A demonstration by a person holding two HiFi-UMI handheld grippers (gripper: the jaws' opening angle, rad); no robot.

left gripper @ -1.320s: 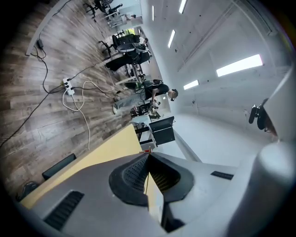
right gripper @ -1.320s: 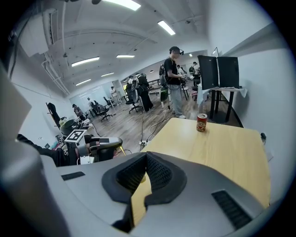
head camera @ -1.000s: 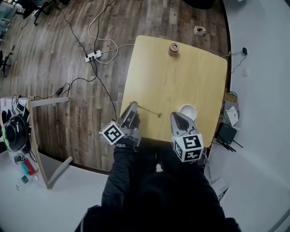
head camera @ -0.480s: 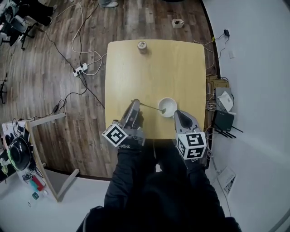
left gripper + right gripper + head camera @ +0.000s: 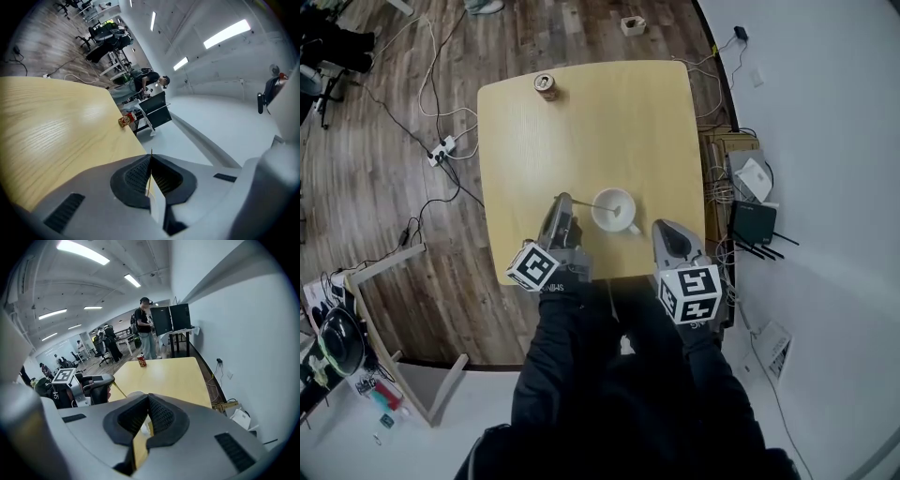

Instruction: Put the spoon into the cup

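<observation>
The spoon (image 5: 591, 202) is a thin, gold-coloured one. It lies almost level, with its long axis across the table (image 5: 609, 122): the handle end is to the person's left and the bowl end points to the right, a little toward the person. The bowl end is over the mouth of the white cup (image 5: 602, 220), inside the line of the rim; whether it touches the inside, I cannot tell. The left gripper (image 5: 563, 199) has its jaws closed on the tip of the handle, and in the left gripper view the handle shows as a fine line pinched between the two black pads. The right gripper (image 5: 662, 228) is near the cup, on the side of the cup's handle, with bare table between them. Its jaws are pressed together and hold nothing; through the slit under the pads I see only some table and a bit of white. I count one spoon, one cup, one table, two grippers and one red drink can (image 5: 546, 84) — this stands upright at the far edge of the table, well apart from the cup. The print on the can is too small to read. Each gripper carries a cube with black-and-white square markers, and the small writing beside the left cube is not readable either.
</observation>
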